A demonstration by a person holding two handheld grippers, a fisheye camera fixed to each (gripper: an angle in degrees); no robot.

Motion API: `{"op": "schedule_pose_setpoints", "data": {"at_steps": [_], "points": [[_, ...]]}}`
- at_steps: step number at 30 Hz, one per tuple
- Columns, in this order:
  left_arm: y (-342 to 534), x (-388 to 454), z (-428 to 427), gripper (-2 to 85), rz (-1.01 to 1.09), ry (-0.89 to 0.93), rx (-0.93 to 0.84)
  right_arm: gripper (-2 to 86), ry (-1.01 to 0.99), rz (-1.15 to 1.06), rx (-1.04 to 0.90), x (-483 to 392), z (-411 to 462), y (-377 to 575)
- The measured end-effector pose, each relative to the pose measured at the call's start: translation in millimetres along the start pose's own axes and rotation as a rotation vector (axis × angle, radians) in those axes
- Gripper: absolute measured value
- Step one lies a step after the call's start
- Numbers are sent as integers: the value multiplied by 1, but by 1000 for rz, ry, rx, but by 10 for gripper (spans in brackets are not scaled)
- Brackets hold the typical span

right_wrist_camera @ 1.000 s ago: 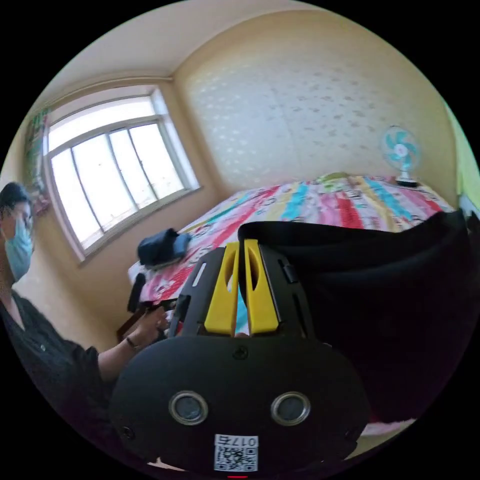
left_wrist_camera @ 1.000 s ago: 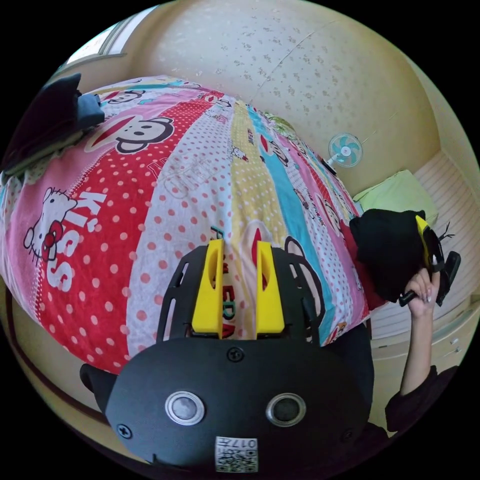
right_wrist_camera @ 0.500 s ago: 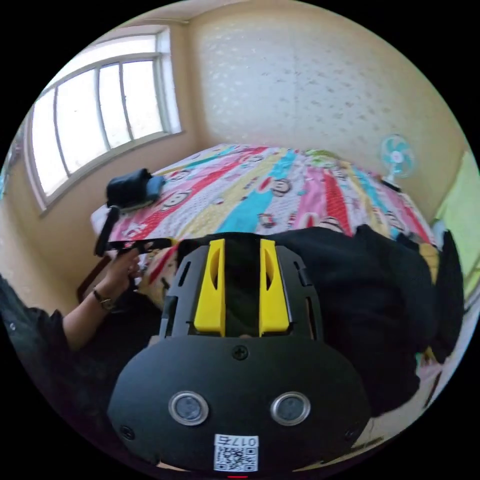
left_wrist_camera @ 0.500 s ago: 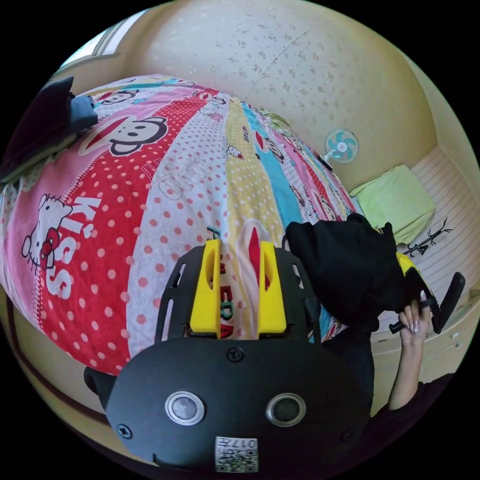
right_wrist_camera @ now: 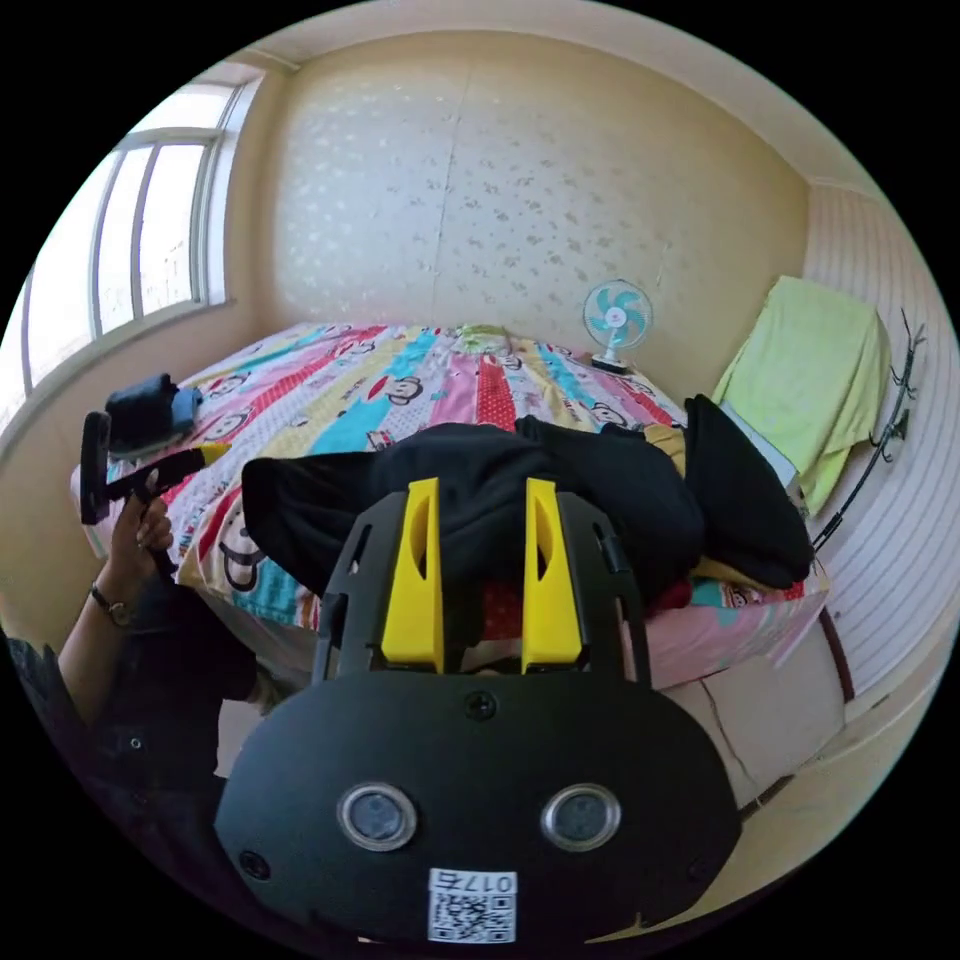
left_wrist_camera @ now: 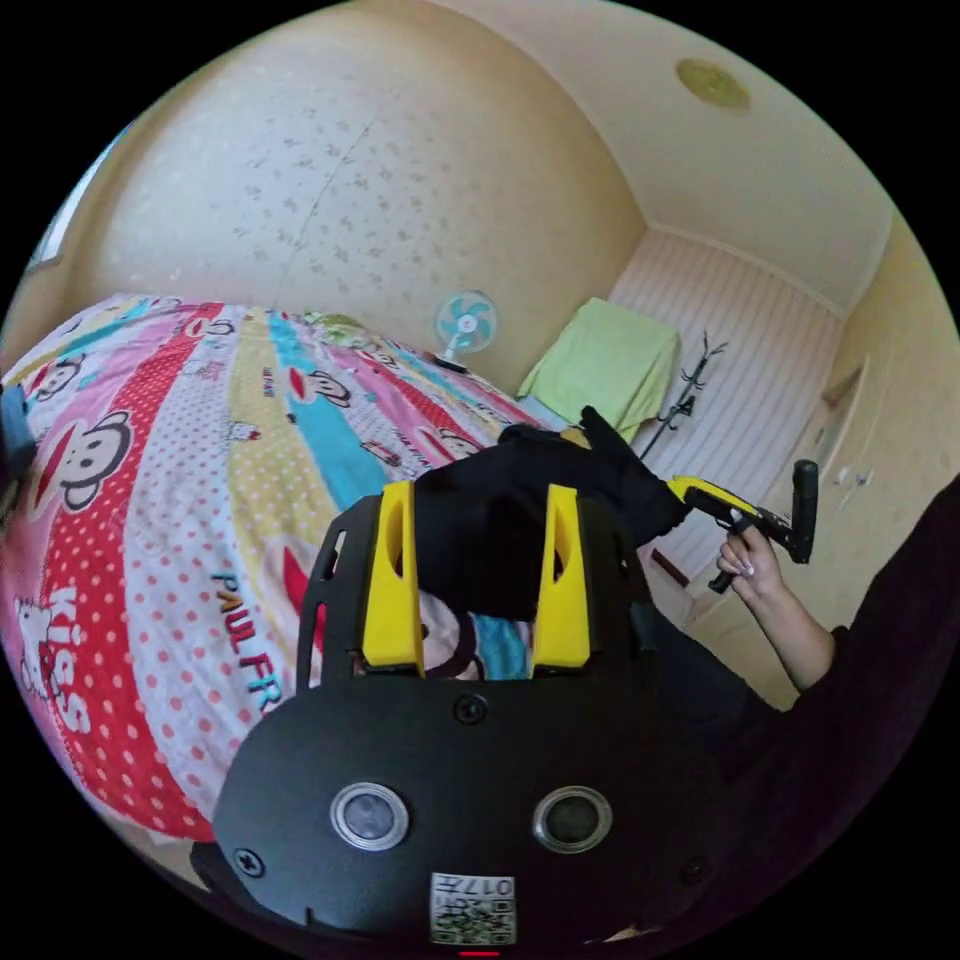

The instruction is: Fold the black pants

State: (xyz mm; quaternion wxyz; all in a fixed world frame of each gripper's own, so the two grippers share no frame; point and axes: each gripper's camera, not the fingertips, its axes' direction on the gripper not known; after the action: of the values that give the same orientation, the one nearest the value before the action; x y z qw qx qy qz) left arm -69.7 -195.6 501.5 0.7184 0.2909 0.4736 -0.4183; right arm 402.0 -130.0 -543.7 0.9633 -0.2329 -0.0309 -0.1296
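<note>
The pants (right_wrist_camera: 560, 480) lie bunched on the bed (right_wrist_camera: 400, 385) at its near edge, toward the corner closest to the draped cloth (right_wrist_camera: 815, 365) and the coat stand (right_wrist_camera: 890, 400). A fan (right_wrist_camera: 615, 320) stands behind the bed against the wall, and a folded bundle (right_wrist_camera: 150, 410) sits at the bed's window-side corner. The right gripper (right_wrist_camera: 480, 575) is before the pants, the left gripper (right_wrist_camera: 195, 460) off toward the bundle.

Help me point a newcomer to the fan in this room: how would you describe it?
Start at the bed with the striped cartoon cover. At its far edge, against the speckled wall, stands the fan, left of the green cloth. It alone has turquoise blades in a round white cage.
</note>
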Motion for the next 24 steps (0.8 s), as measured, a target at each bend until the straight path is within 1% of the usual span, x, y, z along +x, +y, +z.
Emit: {"op": "schedule_pose_setpoints", "data": {"at_steps": [1,2,3,4,5,7,11,12,14,16,18,19,20,21,22,23,24], "points": [[0,10,17,178,21,39,-56,134,19,18,9,9,-3,2],[1,19,40,175,22,21,-144,139,60,57,13,26,-6,6],[2,22,52,161,22,-10,-190,144,78,105,-7,43,-5,10],[6,29,69,132,29,-106,-255,147,72,133,-22,51,-3,12],[11,37,77,118,46,-214,-268,152,31,185,-35,68,1,18],[15,45,79,109,66,-261,-259,157,-28,255,-22,90,6,27],[24,48,77,108,35,-262,-259,172,-47,420,-45,136,17,35],[25,48,77,108,34,-261,-259,173,-22,446,-13,146,12,36],[27,48,75,108,30,-255,-264,177,37,446,52,157,4,40],[28,49,74,108,31,-251,-266,188,35,445,31,171,9,44],[28,48,74,108,32,-245,-269,208,-75,546,-90,196,34,55],[28,48,73,108,32,-240,-270,209,-114,577,-119,202,41,59],[28,47,72,107,30,-233,-269,199,-228,632,-164,214,54,68],[28,47,72,107,28,-229,-269,176,-418,661,-173,223,65,77],[28,45,70,105,24,-221,-267,169,-513,683,-166,227,70,81],[27,43,68,101,17,-213,-265,154,-622,753,-144,232,77,87],[27,42,67,99,12,-210,-265,134,-662,748,-51,228,75,87]]}}
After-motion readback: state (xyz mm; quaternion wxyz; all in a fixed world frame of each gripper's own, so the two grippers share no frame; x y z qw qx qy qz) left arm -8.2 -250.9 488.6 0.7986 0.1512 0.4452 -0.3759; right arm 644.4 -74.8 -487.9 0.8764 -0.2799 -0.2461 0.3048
